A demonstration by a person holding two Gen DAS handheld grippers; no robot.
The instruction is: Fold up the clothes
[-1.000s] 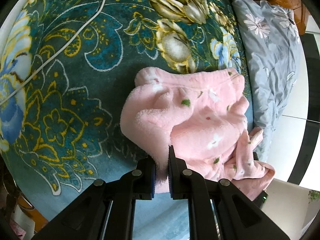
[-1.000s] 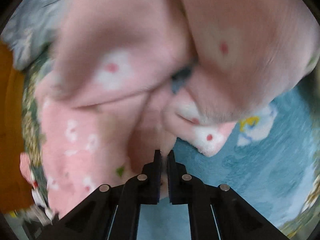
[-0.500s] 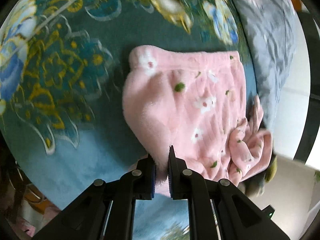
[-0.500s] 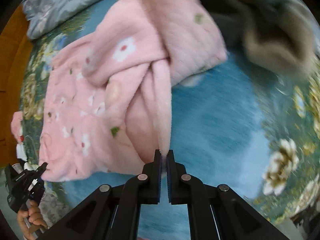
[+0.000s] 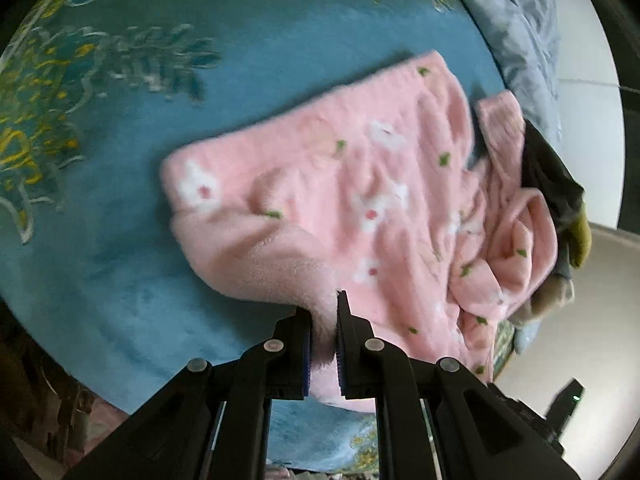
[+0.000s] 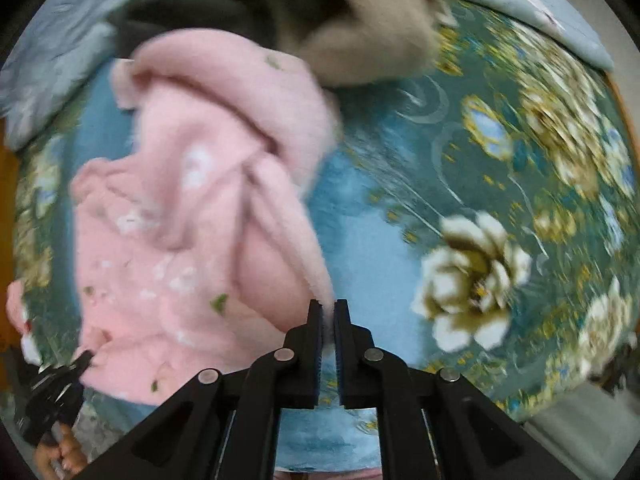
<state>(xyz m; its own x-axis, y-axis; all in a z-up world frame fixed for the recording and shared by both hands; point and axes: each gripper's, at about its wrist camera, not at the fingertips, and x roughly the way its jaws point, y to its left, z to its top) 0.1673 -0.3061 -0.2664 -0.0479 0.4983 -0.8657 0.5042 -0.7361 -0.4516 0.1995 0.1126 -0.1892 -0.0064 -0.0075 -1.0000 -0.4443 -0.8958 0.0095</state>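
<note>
A fluffy pink garment (image 5: pixel 360 184) with white flowers and green leaves lies spread on the teal floral bedspread (image 5: pixel 160 60). My left gripper (image 5: pixel 323 312) is shut on a thick edge of it near the bed's front. In the right wrist view the same pink garment (image 6: pixel 192 208) is rumpled and twisted, and my right gripper (image 6: pixel 328 320) is shut on a thin stretched edge of it. The garment's far end is bunched against a pile of other clothes.
A pile of dark, beige and olive clothes (image 6: pixel 320 12) lies beyond the pink garment. A grey floral pillow (image 5: pixel 528 28) sits at the bed's edge. The other gripper and a hand (image 6: pixel 56 408) show at lower left of the right wrist view.
Both grippers have pulled back with the pink garment, dragging it toward the front of the bed and spreading it flatter. The right view has drawn away from the cloth.
</note>
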